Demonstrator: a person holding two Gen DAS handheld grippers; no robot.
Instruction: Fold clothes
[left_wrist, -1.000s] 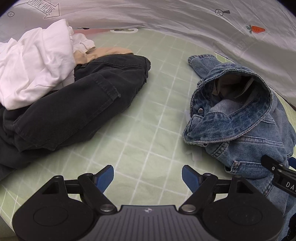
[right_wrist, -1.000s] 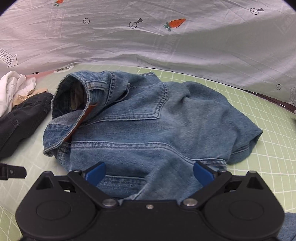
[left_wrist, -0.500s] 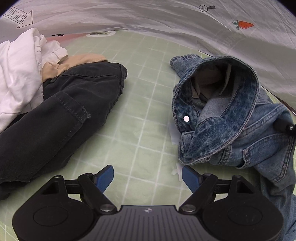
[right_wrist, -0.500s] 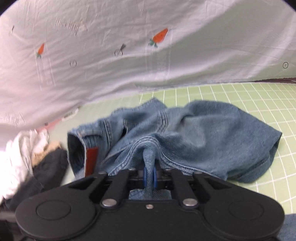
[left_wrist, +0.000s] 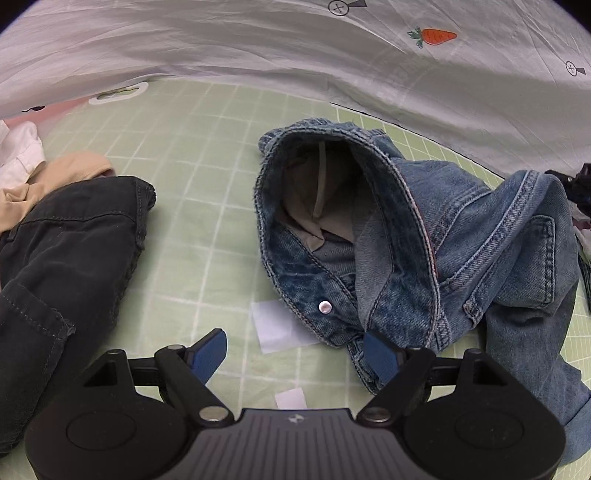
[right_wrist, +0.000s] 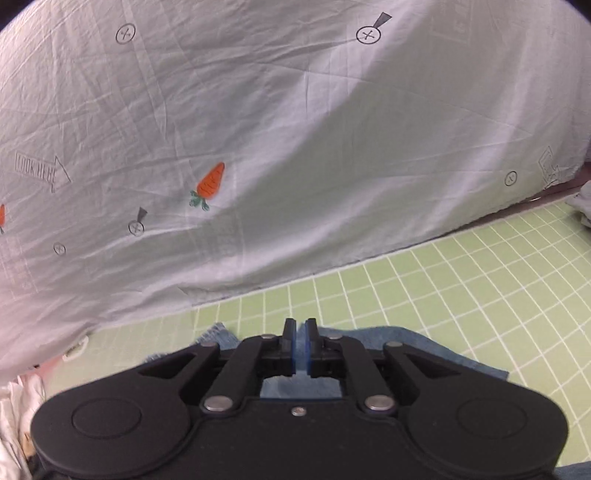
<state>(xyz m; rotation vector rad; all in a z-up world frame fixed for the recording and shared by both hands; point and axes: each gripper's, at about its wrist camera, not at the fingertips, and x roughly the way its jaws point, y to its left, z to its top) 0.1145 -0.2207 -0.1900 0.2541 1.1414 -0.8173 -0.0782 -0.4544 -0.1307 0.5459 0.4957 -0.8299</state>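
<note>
From my left gripper (left_wrist: 295, 350) the denim jacket (left_wrist: 461, 240) lies ahead and to the right, filling the centre and right of the frame on the green grid mat (left_wrist: 203, 177); its collar (left_wrist: 295, 266) gapes open toward me, with the snap button (left_wrist: 325, 306) just above my right fingertip, and the body trails off toward the lower right, so I judge its long axis runs from the centre of the frame out to the right edge; it lies rumpled, not folded; the left jaws stand wide apart and hold nothing, the right blue pad just at the jacket's near hem, whether touching I cannot tell; the right gripper (right_wrist: 300, 347) is raised and tilted up at the carrot-print sheet (right_wrist: 295, 147), with denim showing only along the bottom centre of its frame, under and behind the fingers; its jaws are pressed almost together, and I cannot see cloth between them, though the jacket rising toward the right edge of the left view suggests a pinch there; the left is the nearer to the collar; dark trousers (left_wrist: 66, 266) lie at the left
</note>
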